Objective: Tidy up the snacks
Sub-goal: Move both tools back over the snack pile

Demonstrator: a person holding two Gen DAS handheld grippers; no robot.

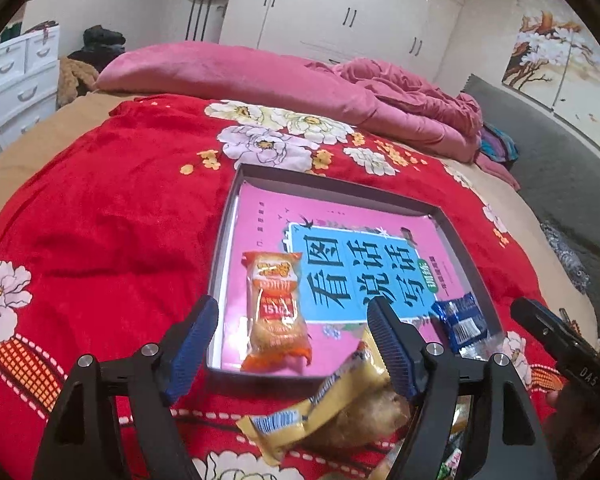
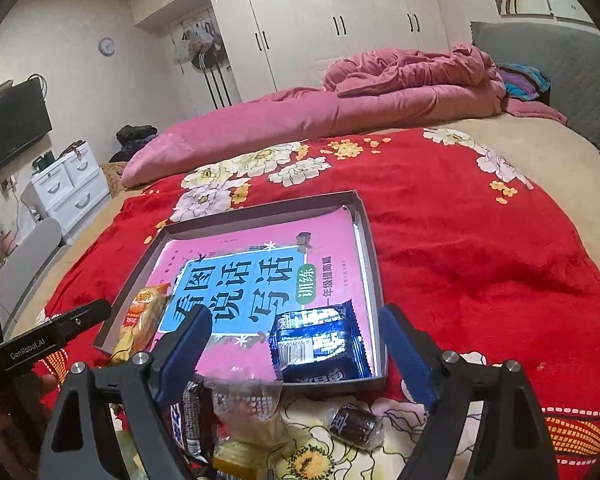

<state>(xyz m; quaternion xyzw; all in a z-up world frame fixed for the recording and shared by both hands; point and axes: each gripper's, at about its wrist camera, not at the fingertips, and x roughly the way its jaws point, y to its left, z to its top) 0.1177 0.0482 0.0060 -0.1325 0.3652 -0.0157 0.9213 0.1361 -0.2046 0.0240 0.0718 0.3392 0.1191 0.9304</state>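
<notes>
A shallow grey tray (image 1: 336, 186) lies on the red flowered blanket with a pink and blue book (image 1: 352, 276) flat inside it. An orange snack pack (image 1: 276, 312) rests on the book at the tray's near left, and a blue snack pack (image 2: 320, 344) at its near right. My left gripper (image 1: 294, 312) hovers open over the tray's near edge, its pads clear of the orange pack. My right gripper (image 2: 294, 316) stands open just before the blue pack, holding nothing. A yellow pack (image 1: 340, 396) lies on the blanket under the left gripper.
Loose snacks lie on the blanket before the tray: a dark round pack (image 2: 354, 424), a clear bag (image 2: 248, 404) and a dark striped bar (image 2: 192, 416). A pink quilt (image 2: 300, 120) lies across the bed's far side. White drawers (image 2: 70, 184) stand at the left.
</notes>
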